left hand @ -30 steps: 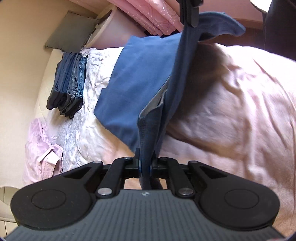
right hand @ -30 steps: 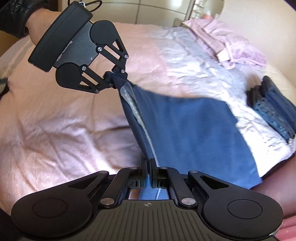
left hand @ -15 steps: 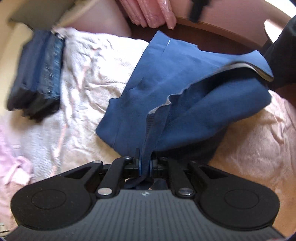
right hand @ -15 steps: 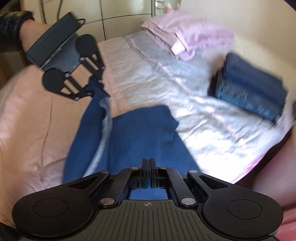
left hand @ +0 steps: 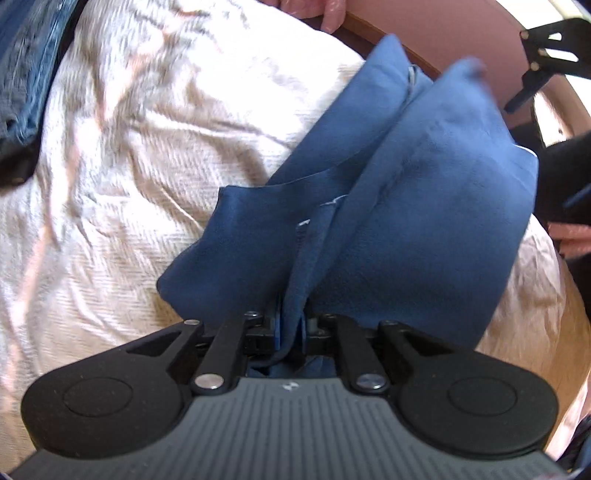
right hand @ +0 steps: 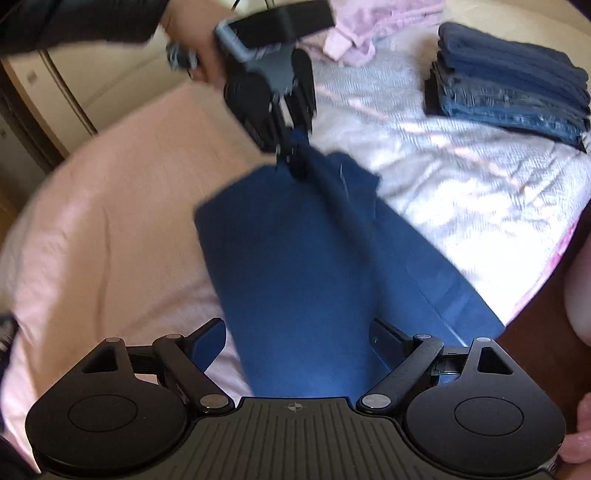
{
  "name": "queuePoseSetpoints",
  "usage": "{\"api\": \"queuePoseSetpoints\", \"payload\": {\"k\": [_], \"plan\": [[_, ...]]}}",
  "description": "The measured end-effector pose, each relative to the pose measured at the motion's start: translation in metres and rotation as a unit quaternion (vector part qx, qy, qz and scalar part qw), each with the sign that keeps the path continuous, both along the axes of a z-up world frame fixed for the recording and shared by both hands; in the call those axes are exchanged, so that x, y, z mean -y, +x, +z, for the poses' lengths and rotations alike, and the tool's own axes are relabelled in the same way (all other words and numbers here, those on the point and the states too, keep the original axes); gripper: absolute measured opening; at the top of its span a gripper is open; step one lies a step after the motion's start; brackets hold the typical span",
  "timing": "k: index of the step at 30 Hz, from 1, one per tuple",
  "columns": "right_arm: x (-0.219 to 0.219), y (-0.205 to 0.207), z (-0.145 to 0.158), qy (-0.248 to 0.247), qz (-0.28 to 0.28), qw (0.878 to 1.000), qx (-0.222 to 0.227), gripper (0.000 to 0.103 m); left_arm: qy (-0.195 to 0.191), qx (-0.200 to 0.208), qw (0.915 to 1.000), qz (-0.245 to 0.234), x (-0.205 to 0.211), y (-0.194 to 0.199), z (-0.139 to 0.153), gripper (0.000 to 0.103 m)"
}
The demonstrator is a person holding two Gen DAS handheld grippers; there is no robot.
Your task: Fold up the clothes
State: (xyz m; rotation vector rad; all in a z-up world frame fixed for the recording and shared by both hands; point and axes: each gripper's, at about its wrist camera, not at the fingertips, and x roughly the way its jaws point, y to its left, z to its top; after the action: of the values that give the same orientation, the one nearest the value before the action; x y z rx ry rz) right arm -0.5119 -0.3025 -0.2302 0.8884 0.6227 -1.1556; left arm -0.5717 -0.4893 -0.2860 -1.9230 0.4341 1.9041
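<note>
A blue garment point(right hand: 306, 258) lies folded over itself on the bed, across the pink sheet and the white blanket. My left gripper point(left hand: 291, 325) is shut on a bunched edge of the blue garment point(left hand: 424, 206); in the right wrist view it point(right hand: 291, 162) pins that edge at the garment's far end. My right gripper point(right hand: 295, 343) is open, its jaws spread wide over the garment's near end, holding nothing. It shows at the top right of the left wrist view point(left hand: 517, 99).
A stack of folded jeans point(right hand: 509, 99) sits on the white blanket point(right hand: 461, 177) at the far right. Crumpled pink clothes point(right hand: 369, 26) lie beyond. The pink sheet point(right hand: 110, 206) covers the left. A wooden bed frame point(left hand: 461, 48) runs along the edge.
My right gripper has opened and let go of the garment. My left gripper has carried its edge across toward the right gripper's side, doubling the garment over and laying it down.
</note>
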Motion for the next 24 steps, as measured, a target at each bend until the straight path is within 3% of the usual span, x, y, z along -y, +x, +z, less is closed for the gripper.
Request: {"api": "queuePoseSetpoints", "payload": {"k": [4, 7, 11, 13, 17, 22, 24], "plan": [[-0.006, -0.02, -0.031, 0.035, -0.071, 0.997, -0.006, 0.087, 0.016, -0.01, 0.9998, 0.011, 0.009, 0.005, -0.003, 0.012], [-0.01, -0.051, -0.044, 0.042, -0.145, 0.988, 0.014, 0.087, 0.021, -0.03, 0.9993, 0.004, 0.009, 0.013, 0.005, 0.011], [-0.018, -0.078, -0.045, 0.021, -0.188, 0.982, 0.023, 0.087, -0.013, -0.094, 0.9902, -0.102, -0.026, 0.045, 0.034, 0.006], [-0.021, -0.076, -0.033, -0.019, -0.141, 0.99, 0.017, 0.087, -0.019, -0.117, 0.983, -0.141, -0.037, 0.065, 0.047, 0.005], [-0.008, -0.064, -0.016, -0.08, -0.016, 0.996, 0.028, 0.087, -0.023, -0.148, 0.9747, -0.166, -0.041, 0.089, 0.067, 0.005], [0.034, -0.051, -0.013, -0.109, 0.11, 0.986, 0.057, 0.087, -0.049, -0.172, 0.9588, -0.22, -0.057, 0.109, 0.08, 0.005], [0.05, -0.045, -0.023, -0.081, 0.156, 0.981, 0.086, 0.087, -0.058, -0.18, 0.9525, -0.239, -0.061, 0.114, 0.082, 0.005]]}}
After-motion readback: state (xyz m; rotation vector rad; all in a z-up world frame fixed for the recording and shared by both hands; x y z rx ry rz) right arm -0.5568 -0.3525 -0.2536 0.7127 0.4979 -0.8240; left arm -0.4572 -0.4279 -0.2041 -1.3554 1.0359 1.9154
